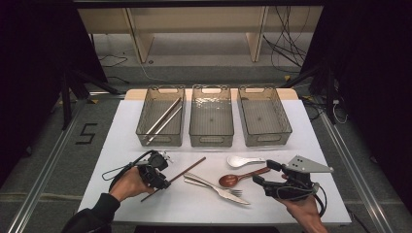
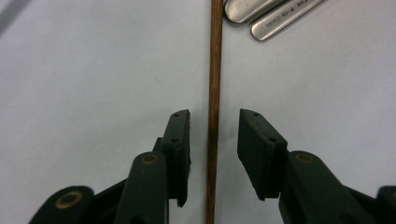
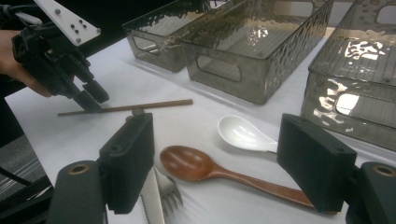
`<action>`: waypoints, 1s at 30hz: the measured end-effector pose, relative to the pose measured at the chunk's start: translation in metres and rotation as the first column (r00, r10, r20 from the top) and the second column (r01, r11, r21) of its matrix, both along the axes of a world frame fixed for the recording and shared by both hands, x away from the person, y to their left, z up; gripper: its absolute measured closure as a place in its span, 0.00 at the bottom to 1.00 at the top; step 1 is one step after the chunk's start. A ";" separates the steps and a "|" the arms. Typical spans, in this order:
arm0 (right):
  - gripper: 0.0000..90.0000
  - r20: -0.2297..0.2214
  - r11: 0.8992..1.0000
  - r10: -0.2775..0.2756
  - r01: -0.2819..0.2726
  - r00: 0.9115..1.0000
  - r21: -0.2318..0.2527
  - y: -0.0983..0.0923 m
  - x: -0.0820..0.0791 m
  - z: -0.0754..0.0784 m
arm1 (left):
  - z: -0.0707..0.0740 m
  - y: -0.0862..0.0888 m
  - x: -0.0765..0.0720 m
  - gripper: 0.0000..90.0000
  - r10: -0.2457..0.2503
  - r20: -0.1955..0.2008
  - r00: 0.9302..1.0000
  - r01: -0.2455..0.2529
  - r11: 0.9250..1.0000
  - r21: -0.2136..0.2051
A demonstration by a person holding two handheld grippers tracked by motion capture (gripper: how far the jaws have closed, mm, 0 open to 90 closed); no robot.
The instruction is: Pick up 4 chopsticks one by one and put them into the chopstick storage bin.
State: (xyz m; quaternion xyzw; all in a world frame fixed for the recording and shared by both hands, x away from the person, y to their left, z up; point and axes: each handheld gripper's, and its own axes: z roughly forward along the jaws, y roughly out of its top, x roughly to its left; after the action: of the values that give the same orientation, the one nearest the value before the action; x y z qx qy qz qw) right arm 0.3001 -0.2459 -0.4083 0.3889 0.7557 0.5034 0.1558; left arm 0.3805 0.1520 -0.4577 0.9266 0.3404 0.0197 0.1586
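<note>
A brown chopstick (image 1: 187,168) lies slanted on the white table. My left gripper (image 1: 163,180) is down over its near part. In the left gripper view the chopstick (image 2: 215,60) runs between the black pads (image 2: 180,140) with a gap on each side, so my left gripper (image 2: 214,114) is open. My right gripper (image 1: 262,172) is open at the table's right front with nothing between its jaws. It (image 3: 219,120) faces a wooden spoon (image 3: 196,164) and a white spoon (image 3: 240,134). The right gripper view also has the left gripper (image 3: 93,100) on the chopstick (image 3: 140,107).
Three clear bins stand in a row at the back: the left bin (image 1: 160,139) holds two metal chopsticks (image 1: 163,119); the middle bin (image 1: 211,138) and right bin (image 1: 267,137) look empty. A metal fork and knife (image 1: 218,189) lie between my grippers.
</note>
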 end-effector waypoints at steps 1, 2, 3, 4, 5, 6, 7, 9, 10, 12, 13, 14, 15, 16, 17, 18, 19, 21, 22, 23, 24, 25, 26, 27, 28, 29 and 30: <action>0.32 0.000 1.000 0.000 0.000 1.000 -0.001 0.000 0.000 0.000 | -0.001 -0.001 0.000 0.73 -0.002 -0.001 1.000 0.002 1.000 0.003; 0.32 0.000 1.000 0.000 0.000 1.000 -0.001 0.000 0.000 0.000 | -0.001 -0.002 0.001 0.74 -0.012 -0.004 1.000 0.012 1.000 0.010; 0.32 -0.001 1.000 0.000 0.000 1.000 0.000 0.000 0.000 0.000 | -0.002 -0.003 0.001 0.75 -0.012 0.000 1.000 0.012 1.000 0.007; 0.32 -0.001 1.000 0.000 0.000 1.000 -0.001 0.000 0.000 0.000 | -0.002 -0.003 0.001 0.77 -0.012 0.002 1.000 0.012 1.000 0.007; 0.32 0.000 1.000 0.001 -0.001 1.000 -0.002 0.000 0.000 0.000 | -0.003 -0.004 0.001 0.78 -0.014 -0.002 1.000 0.014 1.000 0.010; 0.32 0.000 1.000 0.001 -0.001 1.000 -0.001 0.000 0.000 0.000 | -0.003 -0.004 0.001 0.79 -0.016 -0.004 1.000 0.016 1.000 0.009; 0.32 -0.001 1.000 0.001 -0.001 1.000 -0.001 0.000 0.000 0.000 | -0.004 -0.005 0.002 0.80 -0.018 -0.006 1.000 0.018 1.000 0.009; 0.32 -0.002 1.000 0.001 -0.001 1.000 -0.001 0.000 0.000 0.000 | -0.005 -0.006 0.002 0.82 -0.022 -0.013 1.000 0.022 1.000 0.013; 0.32 -0.001 1.000 0.001 -0.001 1.000 -0.001 0.000 0.000 0.000 | -0.005 -0.006 0.002 0.83 -0.025 -0.011 1.000 0.025 1.000 0.019; 0.32 0.000 1.000 0.001 -0.001 1.000 -0.002 0.000 0.000 0.000 | -0.005 -0.006 0.003 0.84 -0.021 -0.010 1.000 0.022 1.000 0.019; 0.32 -0.002 1.000 0.000 0.000 1.000 -0.002 0.000 0.000 0.000 | -0.005 -0.007 0.003 0.85 -0.021 -0.009 1.000 0.021 1.000 0.021; 0.32 -0.002 1.000 -0.001 0.001 1.000 -0.003 0.000 0.000 0.000 | -0.005 -0.006 0.003 0.87 -0.022 -0.005 1.000 0.023 0.999 0.024; 0.32 -0.002 1.000 0.001 -0.001 1.000 -0.002 0.000 0.000 0.000 | -0.006 -0.006 0.004 0.88 -0.024 -0.005 1.000 0.024 0.999 0.025; 0.32 -0.001 1.000 0.001 -0.001 1.000 -0.003 0.000 0.000 0.000 | -0.006 -0.006 0.004 0.89 -0.026 -0.005 1.000 0.026 0.999 0.026; 0.32 -0.001 1.000 0.000 0.000 1.000 -0.004 0.001 0.000 0.000 | -0.006 -0.006 0.004 0.89 -0.027 -0.004 1.000 0.027 0.999 0.027; 0.32 0.000 1.000 0.001 -0.001 1.000 -0.004 0.001 0.000 0.000 | -0.006 -0.006 0.004 0.90 -0.029 -0.001 1.000 0.029 0.999 0.026; 0.32 0.000 1.000 0.001 -0.001 1.000 -0.004 0.000 0.000 0.000 | -0.006 -0.005 0.004 0.91 -0.031 0.000 1.000 0.031 0.999 0.026; 0.32 0.000 1.000 0.001 -0.001 1.000 -0.003 0.000 0.000 0.000 | -0.006 -0.004 0.005 0.92 -0.039 -0.002 0.999 0.039 0.999 0.021; 0.32 0.000 1.000 0.000 0.000 1.000 -0.002 0.000 0.000 0.000 | -0.006 -0.004 0.005 0.93 -0.043 -0.005 0.999 0.043 0.999 0.020; 0.32 -0.001 1.000 0.000 0.000 1.000 -0.003 0.000 0.000 0.000 | -0.006 -0.004 0.005 0.93 -0.045 -0.004 0.999 0.045 0.999 0.018; 0.32 -0.002 1.000 0.000 0.000 1.000 -0.003 0.000 0.000 0.000 | -0.006 -0.004 0.005 0.93 -0.045 -0.001 0.999 0.045 0.999 0.018; 0.32 -0.002 1.000 -0.001 0.001 1.000 -0.003 0.000 0.000 0.000 | -0.006 -0.003 0.005 0.93 -0.048 -0.002 0.999 0.048 0.999 0.013; 0.32 0.000 1.000 0.000 0.000 1.000 -0.003 0.000 0.000 0.000 | -0.006 -0.003 0.006 0.94 -0.047 0.001 0.999 0.047 0.999 0.009; 0.32 -0.001 1.000 0.000 0.000 1.000 -0.003 0.000 0.000 0.000 | -0.006 -0.003 0.006 0.94 -0.042 0.010 0.999 0.042 0.999 0.004; 0.32 -0.001 1.000 0.000 0.000 1.000 -0.003 0.000 0.000 0.000 | -0.005 -0.002 0.006 0.94 -0.044 0.014 0.999 0.044 0.999 0.005; 0.32 0.000 1.000 0.000 0.000 1.000 -0.002 0.000 0.000 0.000 | -0.004 -0.001 0.006 0.94 -0.051 0.010 0.999 0.051 0.999 0.007; 0.32 0.000 1.000 -0.001 0.001 1.000 -0.002 0.000 0.000 0.000 | -0.003 -0.001 0.006 0.94 -0.048 0.021 0.999 0.048 0.999 0.001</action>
State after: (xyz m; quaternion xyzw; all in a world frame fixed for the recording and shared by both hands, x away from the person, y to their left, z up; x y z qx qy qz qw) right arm 0.3003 -0.2458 -0.4083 0.3891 0.7560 0.5026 0.1562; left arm 0.3861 0.1508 -0.4608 0.9343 0.3162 0.0256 0.1625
